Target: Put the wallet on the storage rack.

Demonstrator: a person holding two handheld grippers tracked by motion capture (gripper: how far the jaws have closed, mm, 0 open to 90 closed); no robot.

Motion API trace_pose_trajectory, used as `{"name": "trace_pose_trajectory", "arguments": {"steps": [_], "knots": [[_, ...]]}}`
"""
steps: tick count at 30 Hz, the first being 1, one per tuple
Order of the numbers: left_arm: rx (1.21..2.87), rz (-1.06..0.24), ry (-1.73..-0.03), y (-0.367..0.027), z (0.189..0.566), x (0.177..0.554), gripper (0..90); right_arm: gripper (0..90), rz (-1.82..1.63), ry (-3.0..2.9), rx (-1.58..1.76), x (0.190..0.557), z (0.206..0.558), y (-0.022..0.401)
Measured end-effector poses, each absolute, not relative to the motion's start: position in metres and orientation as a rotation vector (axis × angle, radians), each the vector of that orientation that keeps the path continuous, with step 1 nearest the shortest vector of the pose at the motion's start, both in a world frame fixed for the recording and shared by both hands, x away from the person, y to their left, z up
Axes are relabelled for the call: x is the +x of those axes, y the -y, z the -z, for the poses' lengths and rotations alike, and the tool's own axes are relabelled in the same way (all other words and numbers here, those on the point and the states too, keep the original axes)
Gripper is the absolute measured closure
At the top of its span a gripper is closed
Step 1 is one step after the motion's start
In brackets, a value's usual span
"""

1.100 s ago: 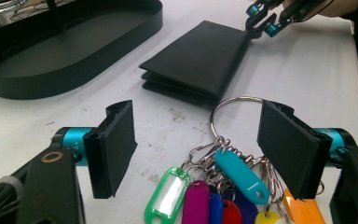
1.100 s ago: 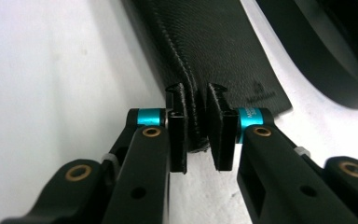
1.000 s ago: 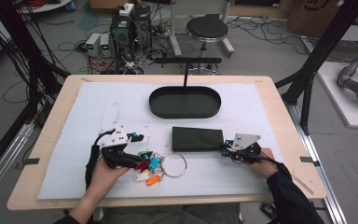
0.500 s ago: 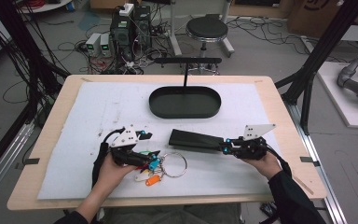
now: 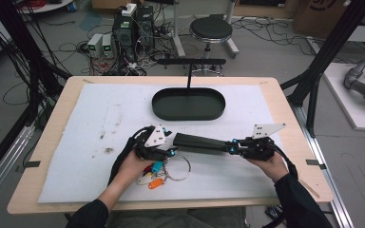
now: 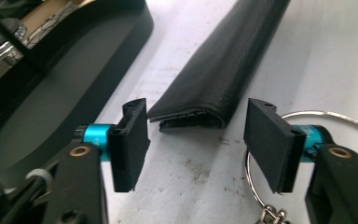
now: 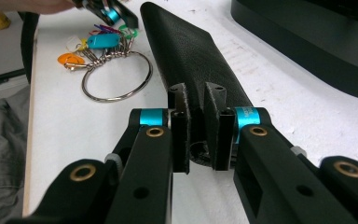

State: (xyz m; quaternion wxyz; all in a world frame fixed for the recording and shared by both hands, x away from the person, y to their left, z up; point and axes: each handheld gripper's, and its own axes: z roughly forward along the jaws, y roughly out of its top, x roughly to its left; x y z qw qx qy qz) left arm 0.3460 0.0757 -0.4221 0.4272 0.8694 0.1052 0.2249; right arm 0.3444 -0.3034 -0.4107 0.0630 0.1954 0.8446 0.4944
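Observation:
A long black leather pouch (image 5: 200, 142) lies folded and narrow on the white mat between my two grippers. My right gripper (image 5: 232, 146) is shut on its right end; the right gripper view has the jaws (image 7: 196, 100) pinching the leather pouch (image 7: 186, 51). My left gripper (image 5: 171, 151) is open at the other end. In the left gripper view its jaws (image 6: 196, 140) stand either side of the pouch's (image 6: 223, 60) near end without touching it.
A metal key ring (image 5: 178, 168) with coloured tags (image 5: 154, 175) lies just in front of the left gripper. A black oval tray (image 5: 158, 102) with an upright post stands behind the pouch. The table's front edge is close behind both hands.
The pouch lay flat as a wide rectangle; the right gripper has turned it into a narrow strip. The left gripper has moved right to the pouch's left end.

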Motion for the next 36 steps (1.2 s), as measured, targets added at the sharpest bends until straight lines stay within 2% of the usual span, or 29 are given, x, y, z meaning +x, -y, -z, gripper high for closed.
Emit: {"name": "trace_pose_trajectory", "arguments": {"steps": [2,5,9,12,14,15,18,20,25,28,34,36], "knots": [[2.179,-0.581,-0.247,-0.073,0.423,0.347,42.5,82.4,-1.503,-2.557,0.603,0.345,0.411,0.304],[2.174,-0.582,-0.209,-0.069,0.423,0.349,50.3,82.3,-1.51,-2.554,0.617,0.345,0.411,0.304],[2.229,-0.666,-0.113,-0.06,0.419,0.344,64.2,81.8,-1.513,-2.543,0.641,0.346,0.41,0.306],[2.209,-0.629,-0.108,-0.062,0.414,0.345,71.3,80.9,-1.526,-2.518,0.659,0.346,0.408,0.31],[2.184,-0.559,-0.12,-0.067,0.412,0.348,73.7,79.3,-1.545,-2.496,0.677,0.346,0.407,0.312],[2.176,-0.537,-0.131,-0.069,0.412,0.349,74.2,77.8,-1.556,-2.487,0.665,0.346,0.406,0.312],[2.154,-0.471,-0.162,-0.073,0.411,0.351,75.3,65.3,-1.541,-2.432,0.646,0.344,0.405,0.311],[2.079,-0.321,-0.224,-0.084,0.408,0.356,76.0,48.1,-1.546,-2.405,0.682,0.345,0.405,0.312],[2.059,-0.265,-0.246,-0.092,0.408,0.358,76.3,42.8,-1.565,-2.417,0.66,0.346,0.408,0.314],[2.044,-0.258,-0.23,-0.095,0.408,0.358,76.5,36.1,-1.491,-2.442,0.7,0.35,0.414,0.308],[2.014,-0.244,-0.18,-0.097,0.406,0.355,76.7,36.0,-1.432,-2.48,0.665,0.355,0.423,0.292],[1.987,-0.224,-0.168,-0.097,0.405,0.353,76.7,41.2,-1.439,-2.49,0.636,0.355,0.422,0.286]]}}
